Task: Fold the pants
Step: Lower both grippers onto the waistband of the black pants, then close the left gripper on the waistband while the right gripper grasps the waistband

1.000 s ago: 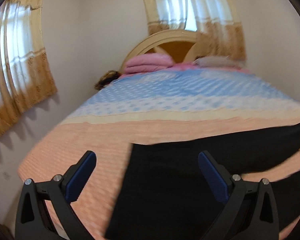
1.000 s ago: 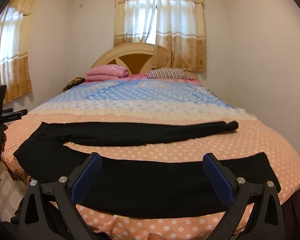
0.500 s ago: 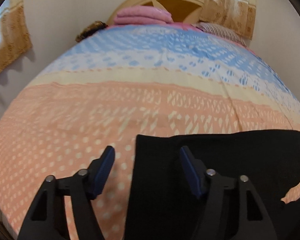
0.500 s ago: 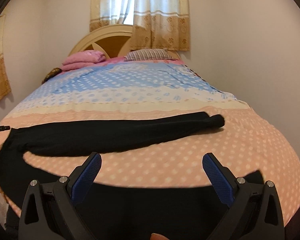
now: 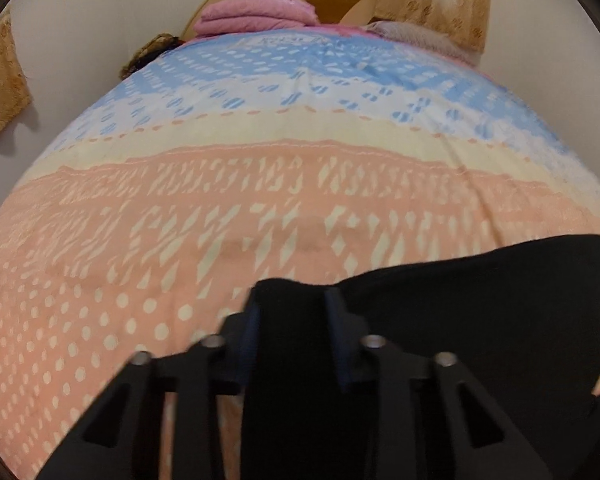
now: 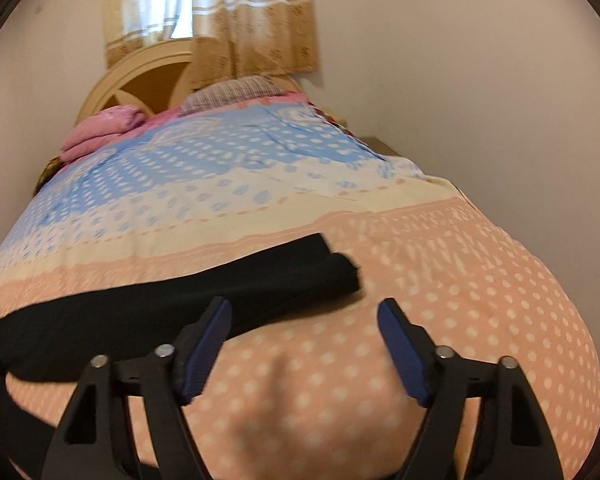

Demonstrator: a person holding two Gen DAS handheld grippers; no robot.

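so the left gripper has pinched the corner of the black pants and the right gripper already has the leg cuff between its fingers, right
Not quite. The left gripper is closing on the black pants corner, but the right wrist view shows only bedspread between the right gripper fingers; the leg cuff lies beyond them, untouched, as its jaws are closing.

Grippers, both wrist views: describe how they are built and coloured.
The left gripper and right gripper look alike: matte black plastic frames with triangular cut-outs in the arms, silver round pivot pins, and flat dark blue pads lining the inner faces of the two jaws. No cables, markings or sleeves show.
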